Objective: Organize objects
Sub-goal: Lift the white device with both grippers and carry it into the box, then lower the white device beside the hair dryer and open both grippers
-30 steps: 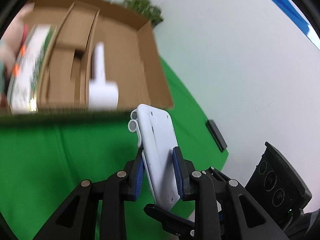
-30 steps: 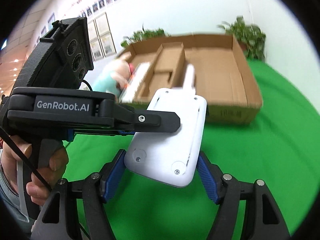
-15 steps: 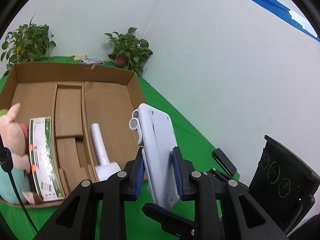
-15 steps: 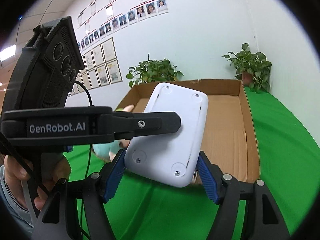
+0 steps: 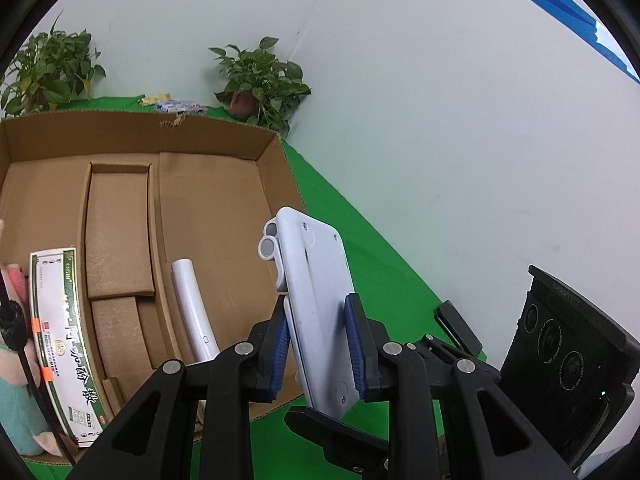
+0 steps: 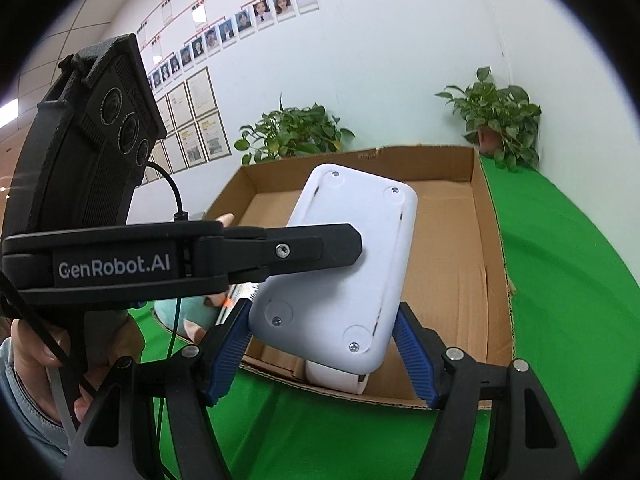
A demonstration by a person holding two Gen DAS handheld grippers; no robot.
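Observation:
A flat white device with screws in its back hangs above the near edge of an open cardboard box. My left gripper is shut on its thin sides. In the right wrist view the white device sits between the blue pads of my right gripper, which press its wide sides, and the left gripper's finger lies across its back. In the cardboard box lie a white tube-shaped handle, a green and white printed carton and a plush pig.
Green cloth covers the table under and around the box. Two potted plants stand behind it against a white wall. Cardboard dividers split the box floor. A person's hand holds the left gripper's handle.
Both grippers rose together with the white device held between them. The box, blurred and tilted a second ago, is now seen sharply from higher up, with its inside in view.

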